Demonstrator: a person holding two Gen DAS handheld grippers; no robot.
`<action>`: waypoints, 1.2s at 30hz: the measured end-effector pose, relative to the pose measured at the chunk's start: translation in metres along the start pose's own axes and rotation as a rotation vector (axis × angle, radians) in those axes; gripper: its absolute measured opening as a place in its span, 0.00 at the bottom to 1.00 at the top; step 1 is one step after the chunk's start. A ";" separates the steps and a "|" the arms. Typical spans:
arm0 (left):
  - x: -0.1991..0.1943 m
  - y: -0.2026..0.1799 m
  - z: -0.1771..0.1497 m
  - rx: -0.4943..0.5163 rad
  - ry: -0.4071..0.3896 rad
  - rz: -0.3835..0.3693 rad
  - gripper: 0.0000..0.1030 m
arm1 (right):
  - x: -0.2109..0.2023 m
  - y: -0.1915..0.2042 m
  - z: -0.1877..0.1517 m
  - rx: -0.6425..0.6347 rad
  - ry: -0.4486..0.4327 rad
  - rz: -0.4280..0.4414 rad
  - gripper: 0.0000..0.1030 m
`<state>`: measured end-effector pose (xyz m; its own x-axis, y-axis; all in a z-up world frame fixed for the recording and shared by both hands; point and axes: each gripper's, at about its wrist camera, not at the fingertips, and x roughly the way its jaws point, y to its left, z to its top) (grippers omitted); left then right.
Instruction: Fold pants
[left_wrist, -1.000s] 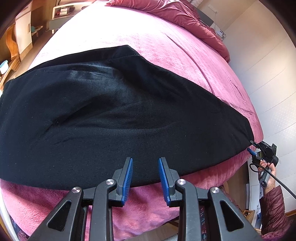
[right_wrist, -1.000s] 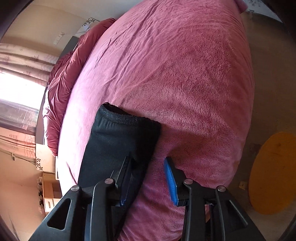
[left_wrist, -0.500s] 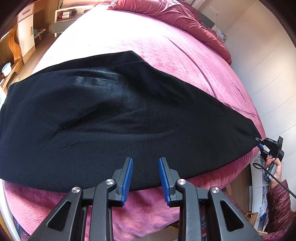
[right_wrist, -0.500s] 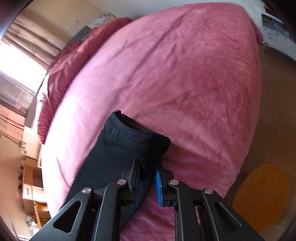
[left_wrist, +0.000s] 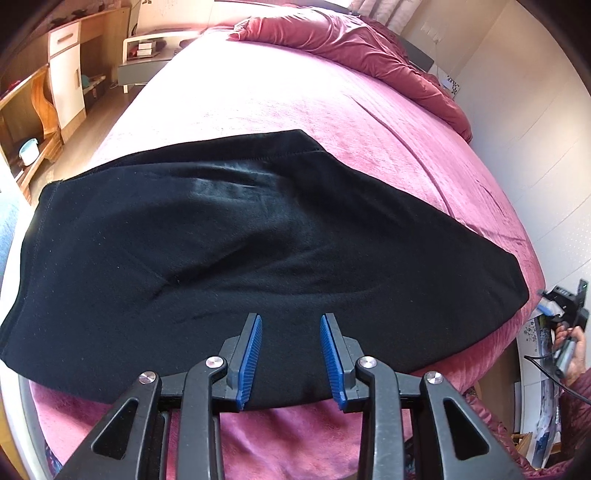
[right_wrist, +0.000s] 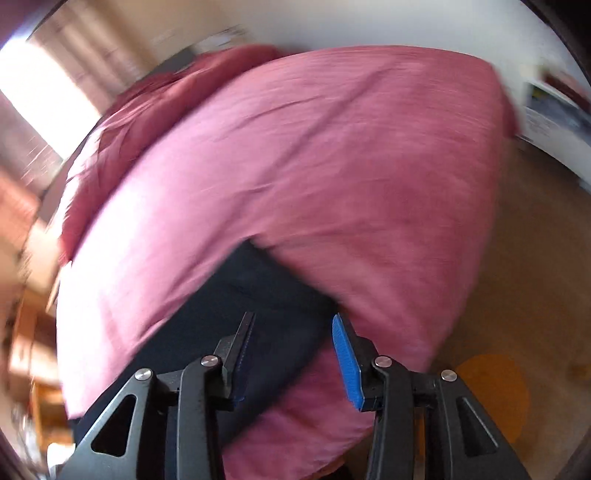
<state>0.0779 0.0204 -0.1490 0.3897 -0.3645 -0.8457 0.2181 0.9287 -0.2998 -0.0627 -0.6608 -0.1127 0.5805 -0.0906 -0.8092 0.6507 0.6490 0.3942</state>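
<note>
Black pants (left_wrist: 258, 251) lie flat across the foot end of the bed (left_wrist: 295, 96), spread sideways on its pink fleece cover; the near edge hangs close to the mattress edge, the narrow leg end reaches toward the right side of the bed.

Left gripper (left_wrist: 291, 356) hovers over the near edge of the pants, pointing down at them. Its jaws have just been opening; blue fingers (left_wrist: 251, 356) stand at a moderate gap, fabric seen behind them, not pinched.

Right gripper (right_wrist: 293, 360) is at the leg end; its own view is motion-blurred. Its jaws have just been opening after a squeeze; the fingers stand apart over the dark cloth, nothing clamped as far as the blur lets me tell. In the left wrist view the same gripper shows small at the right edge, just beside the leg end and apart from it, held by a hand (left_wrist: 570, 350) in a maroon quilted sleeve (left_wrist: 576, 413), cable trailing.

Around:
- Crumpled maroon duvet (left_wrist: 354, 40) at the head end, well apart from the pants.
- White bedside shelf (left_wrist: 151, 55) and wooden cabinet (left_wrist: 62, 74) to the left of the bed.
- Orange round mat (right_wrist: 491, 395) on the floor beside the bed.
- White wall right.
</note>
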 end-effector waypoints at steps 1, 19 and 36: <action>0.001 0.003 0.002 -0.005 -0.004 0.000 0.32 | 0.004 0.030 -0.003 -0.078 0.036 0.062 0.41; 0.016 0.023 0.010 0.022 -0.059 0.089 0.35 | 0.180 0.486 -0.179 -0.808 0.706 0.581 0.41; 0.021 0.049 0.008 -0.017 -0.061 0.049 0.35 | 0.211 0.512 -0.216 -1.025 0.831 0.552 0.40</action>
<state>0.1035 0.0582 -0.1779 0.4535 -0.3213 -0.8313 0.1819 0.9465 -0.2666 0.2875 -0.1848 -0.1754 -0.0446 0.5775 -0.8152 -0.4026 0.7364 0.5437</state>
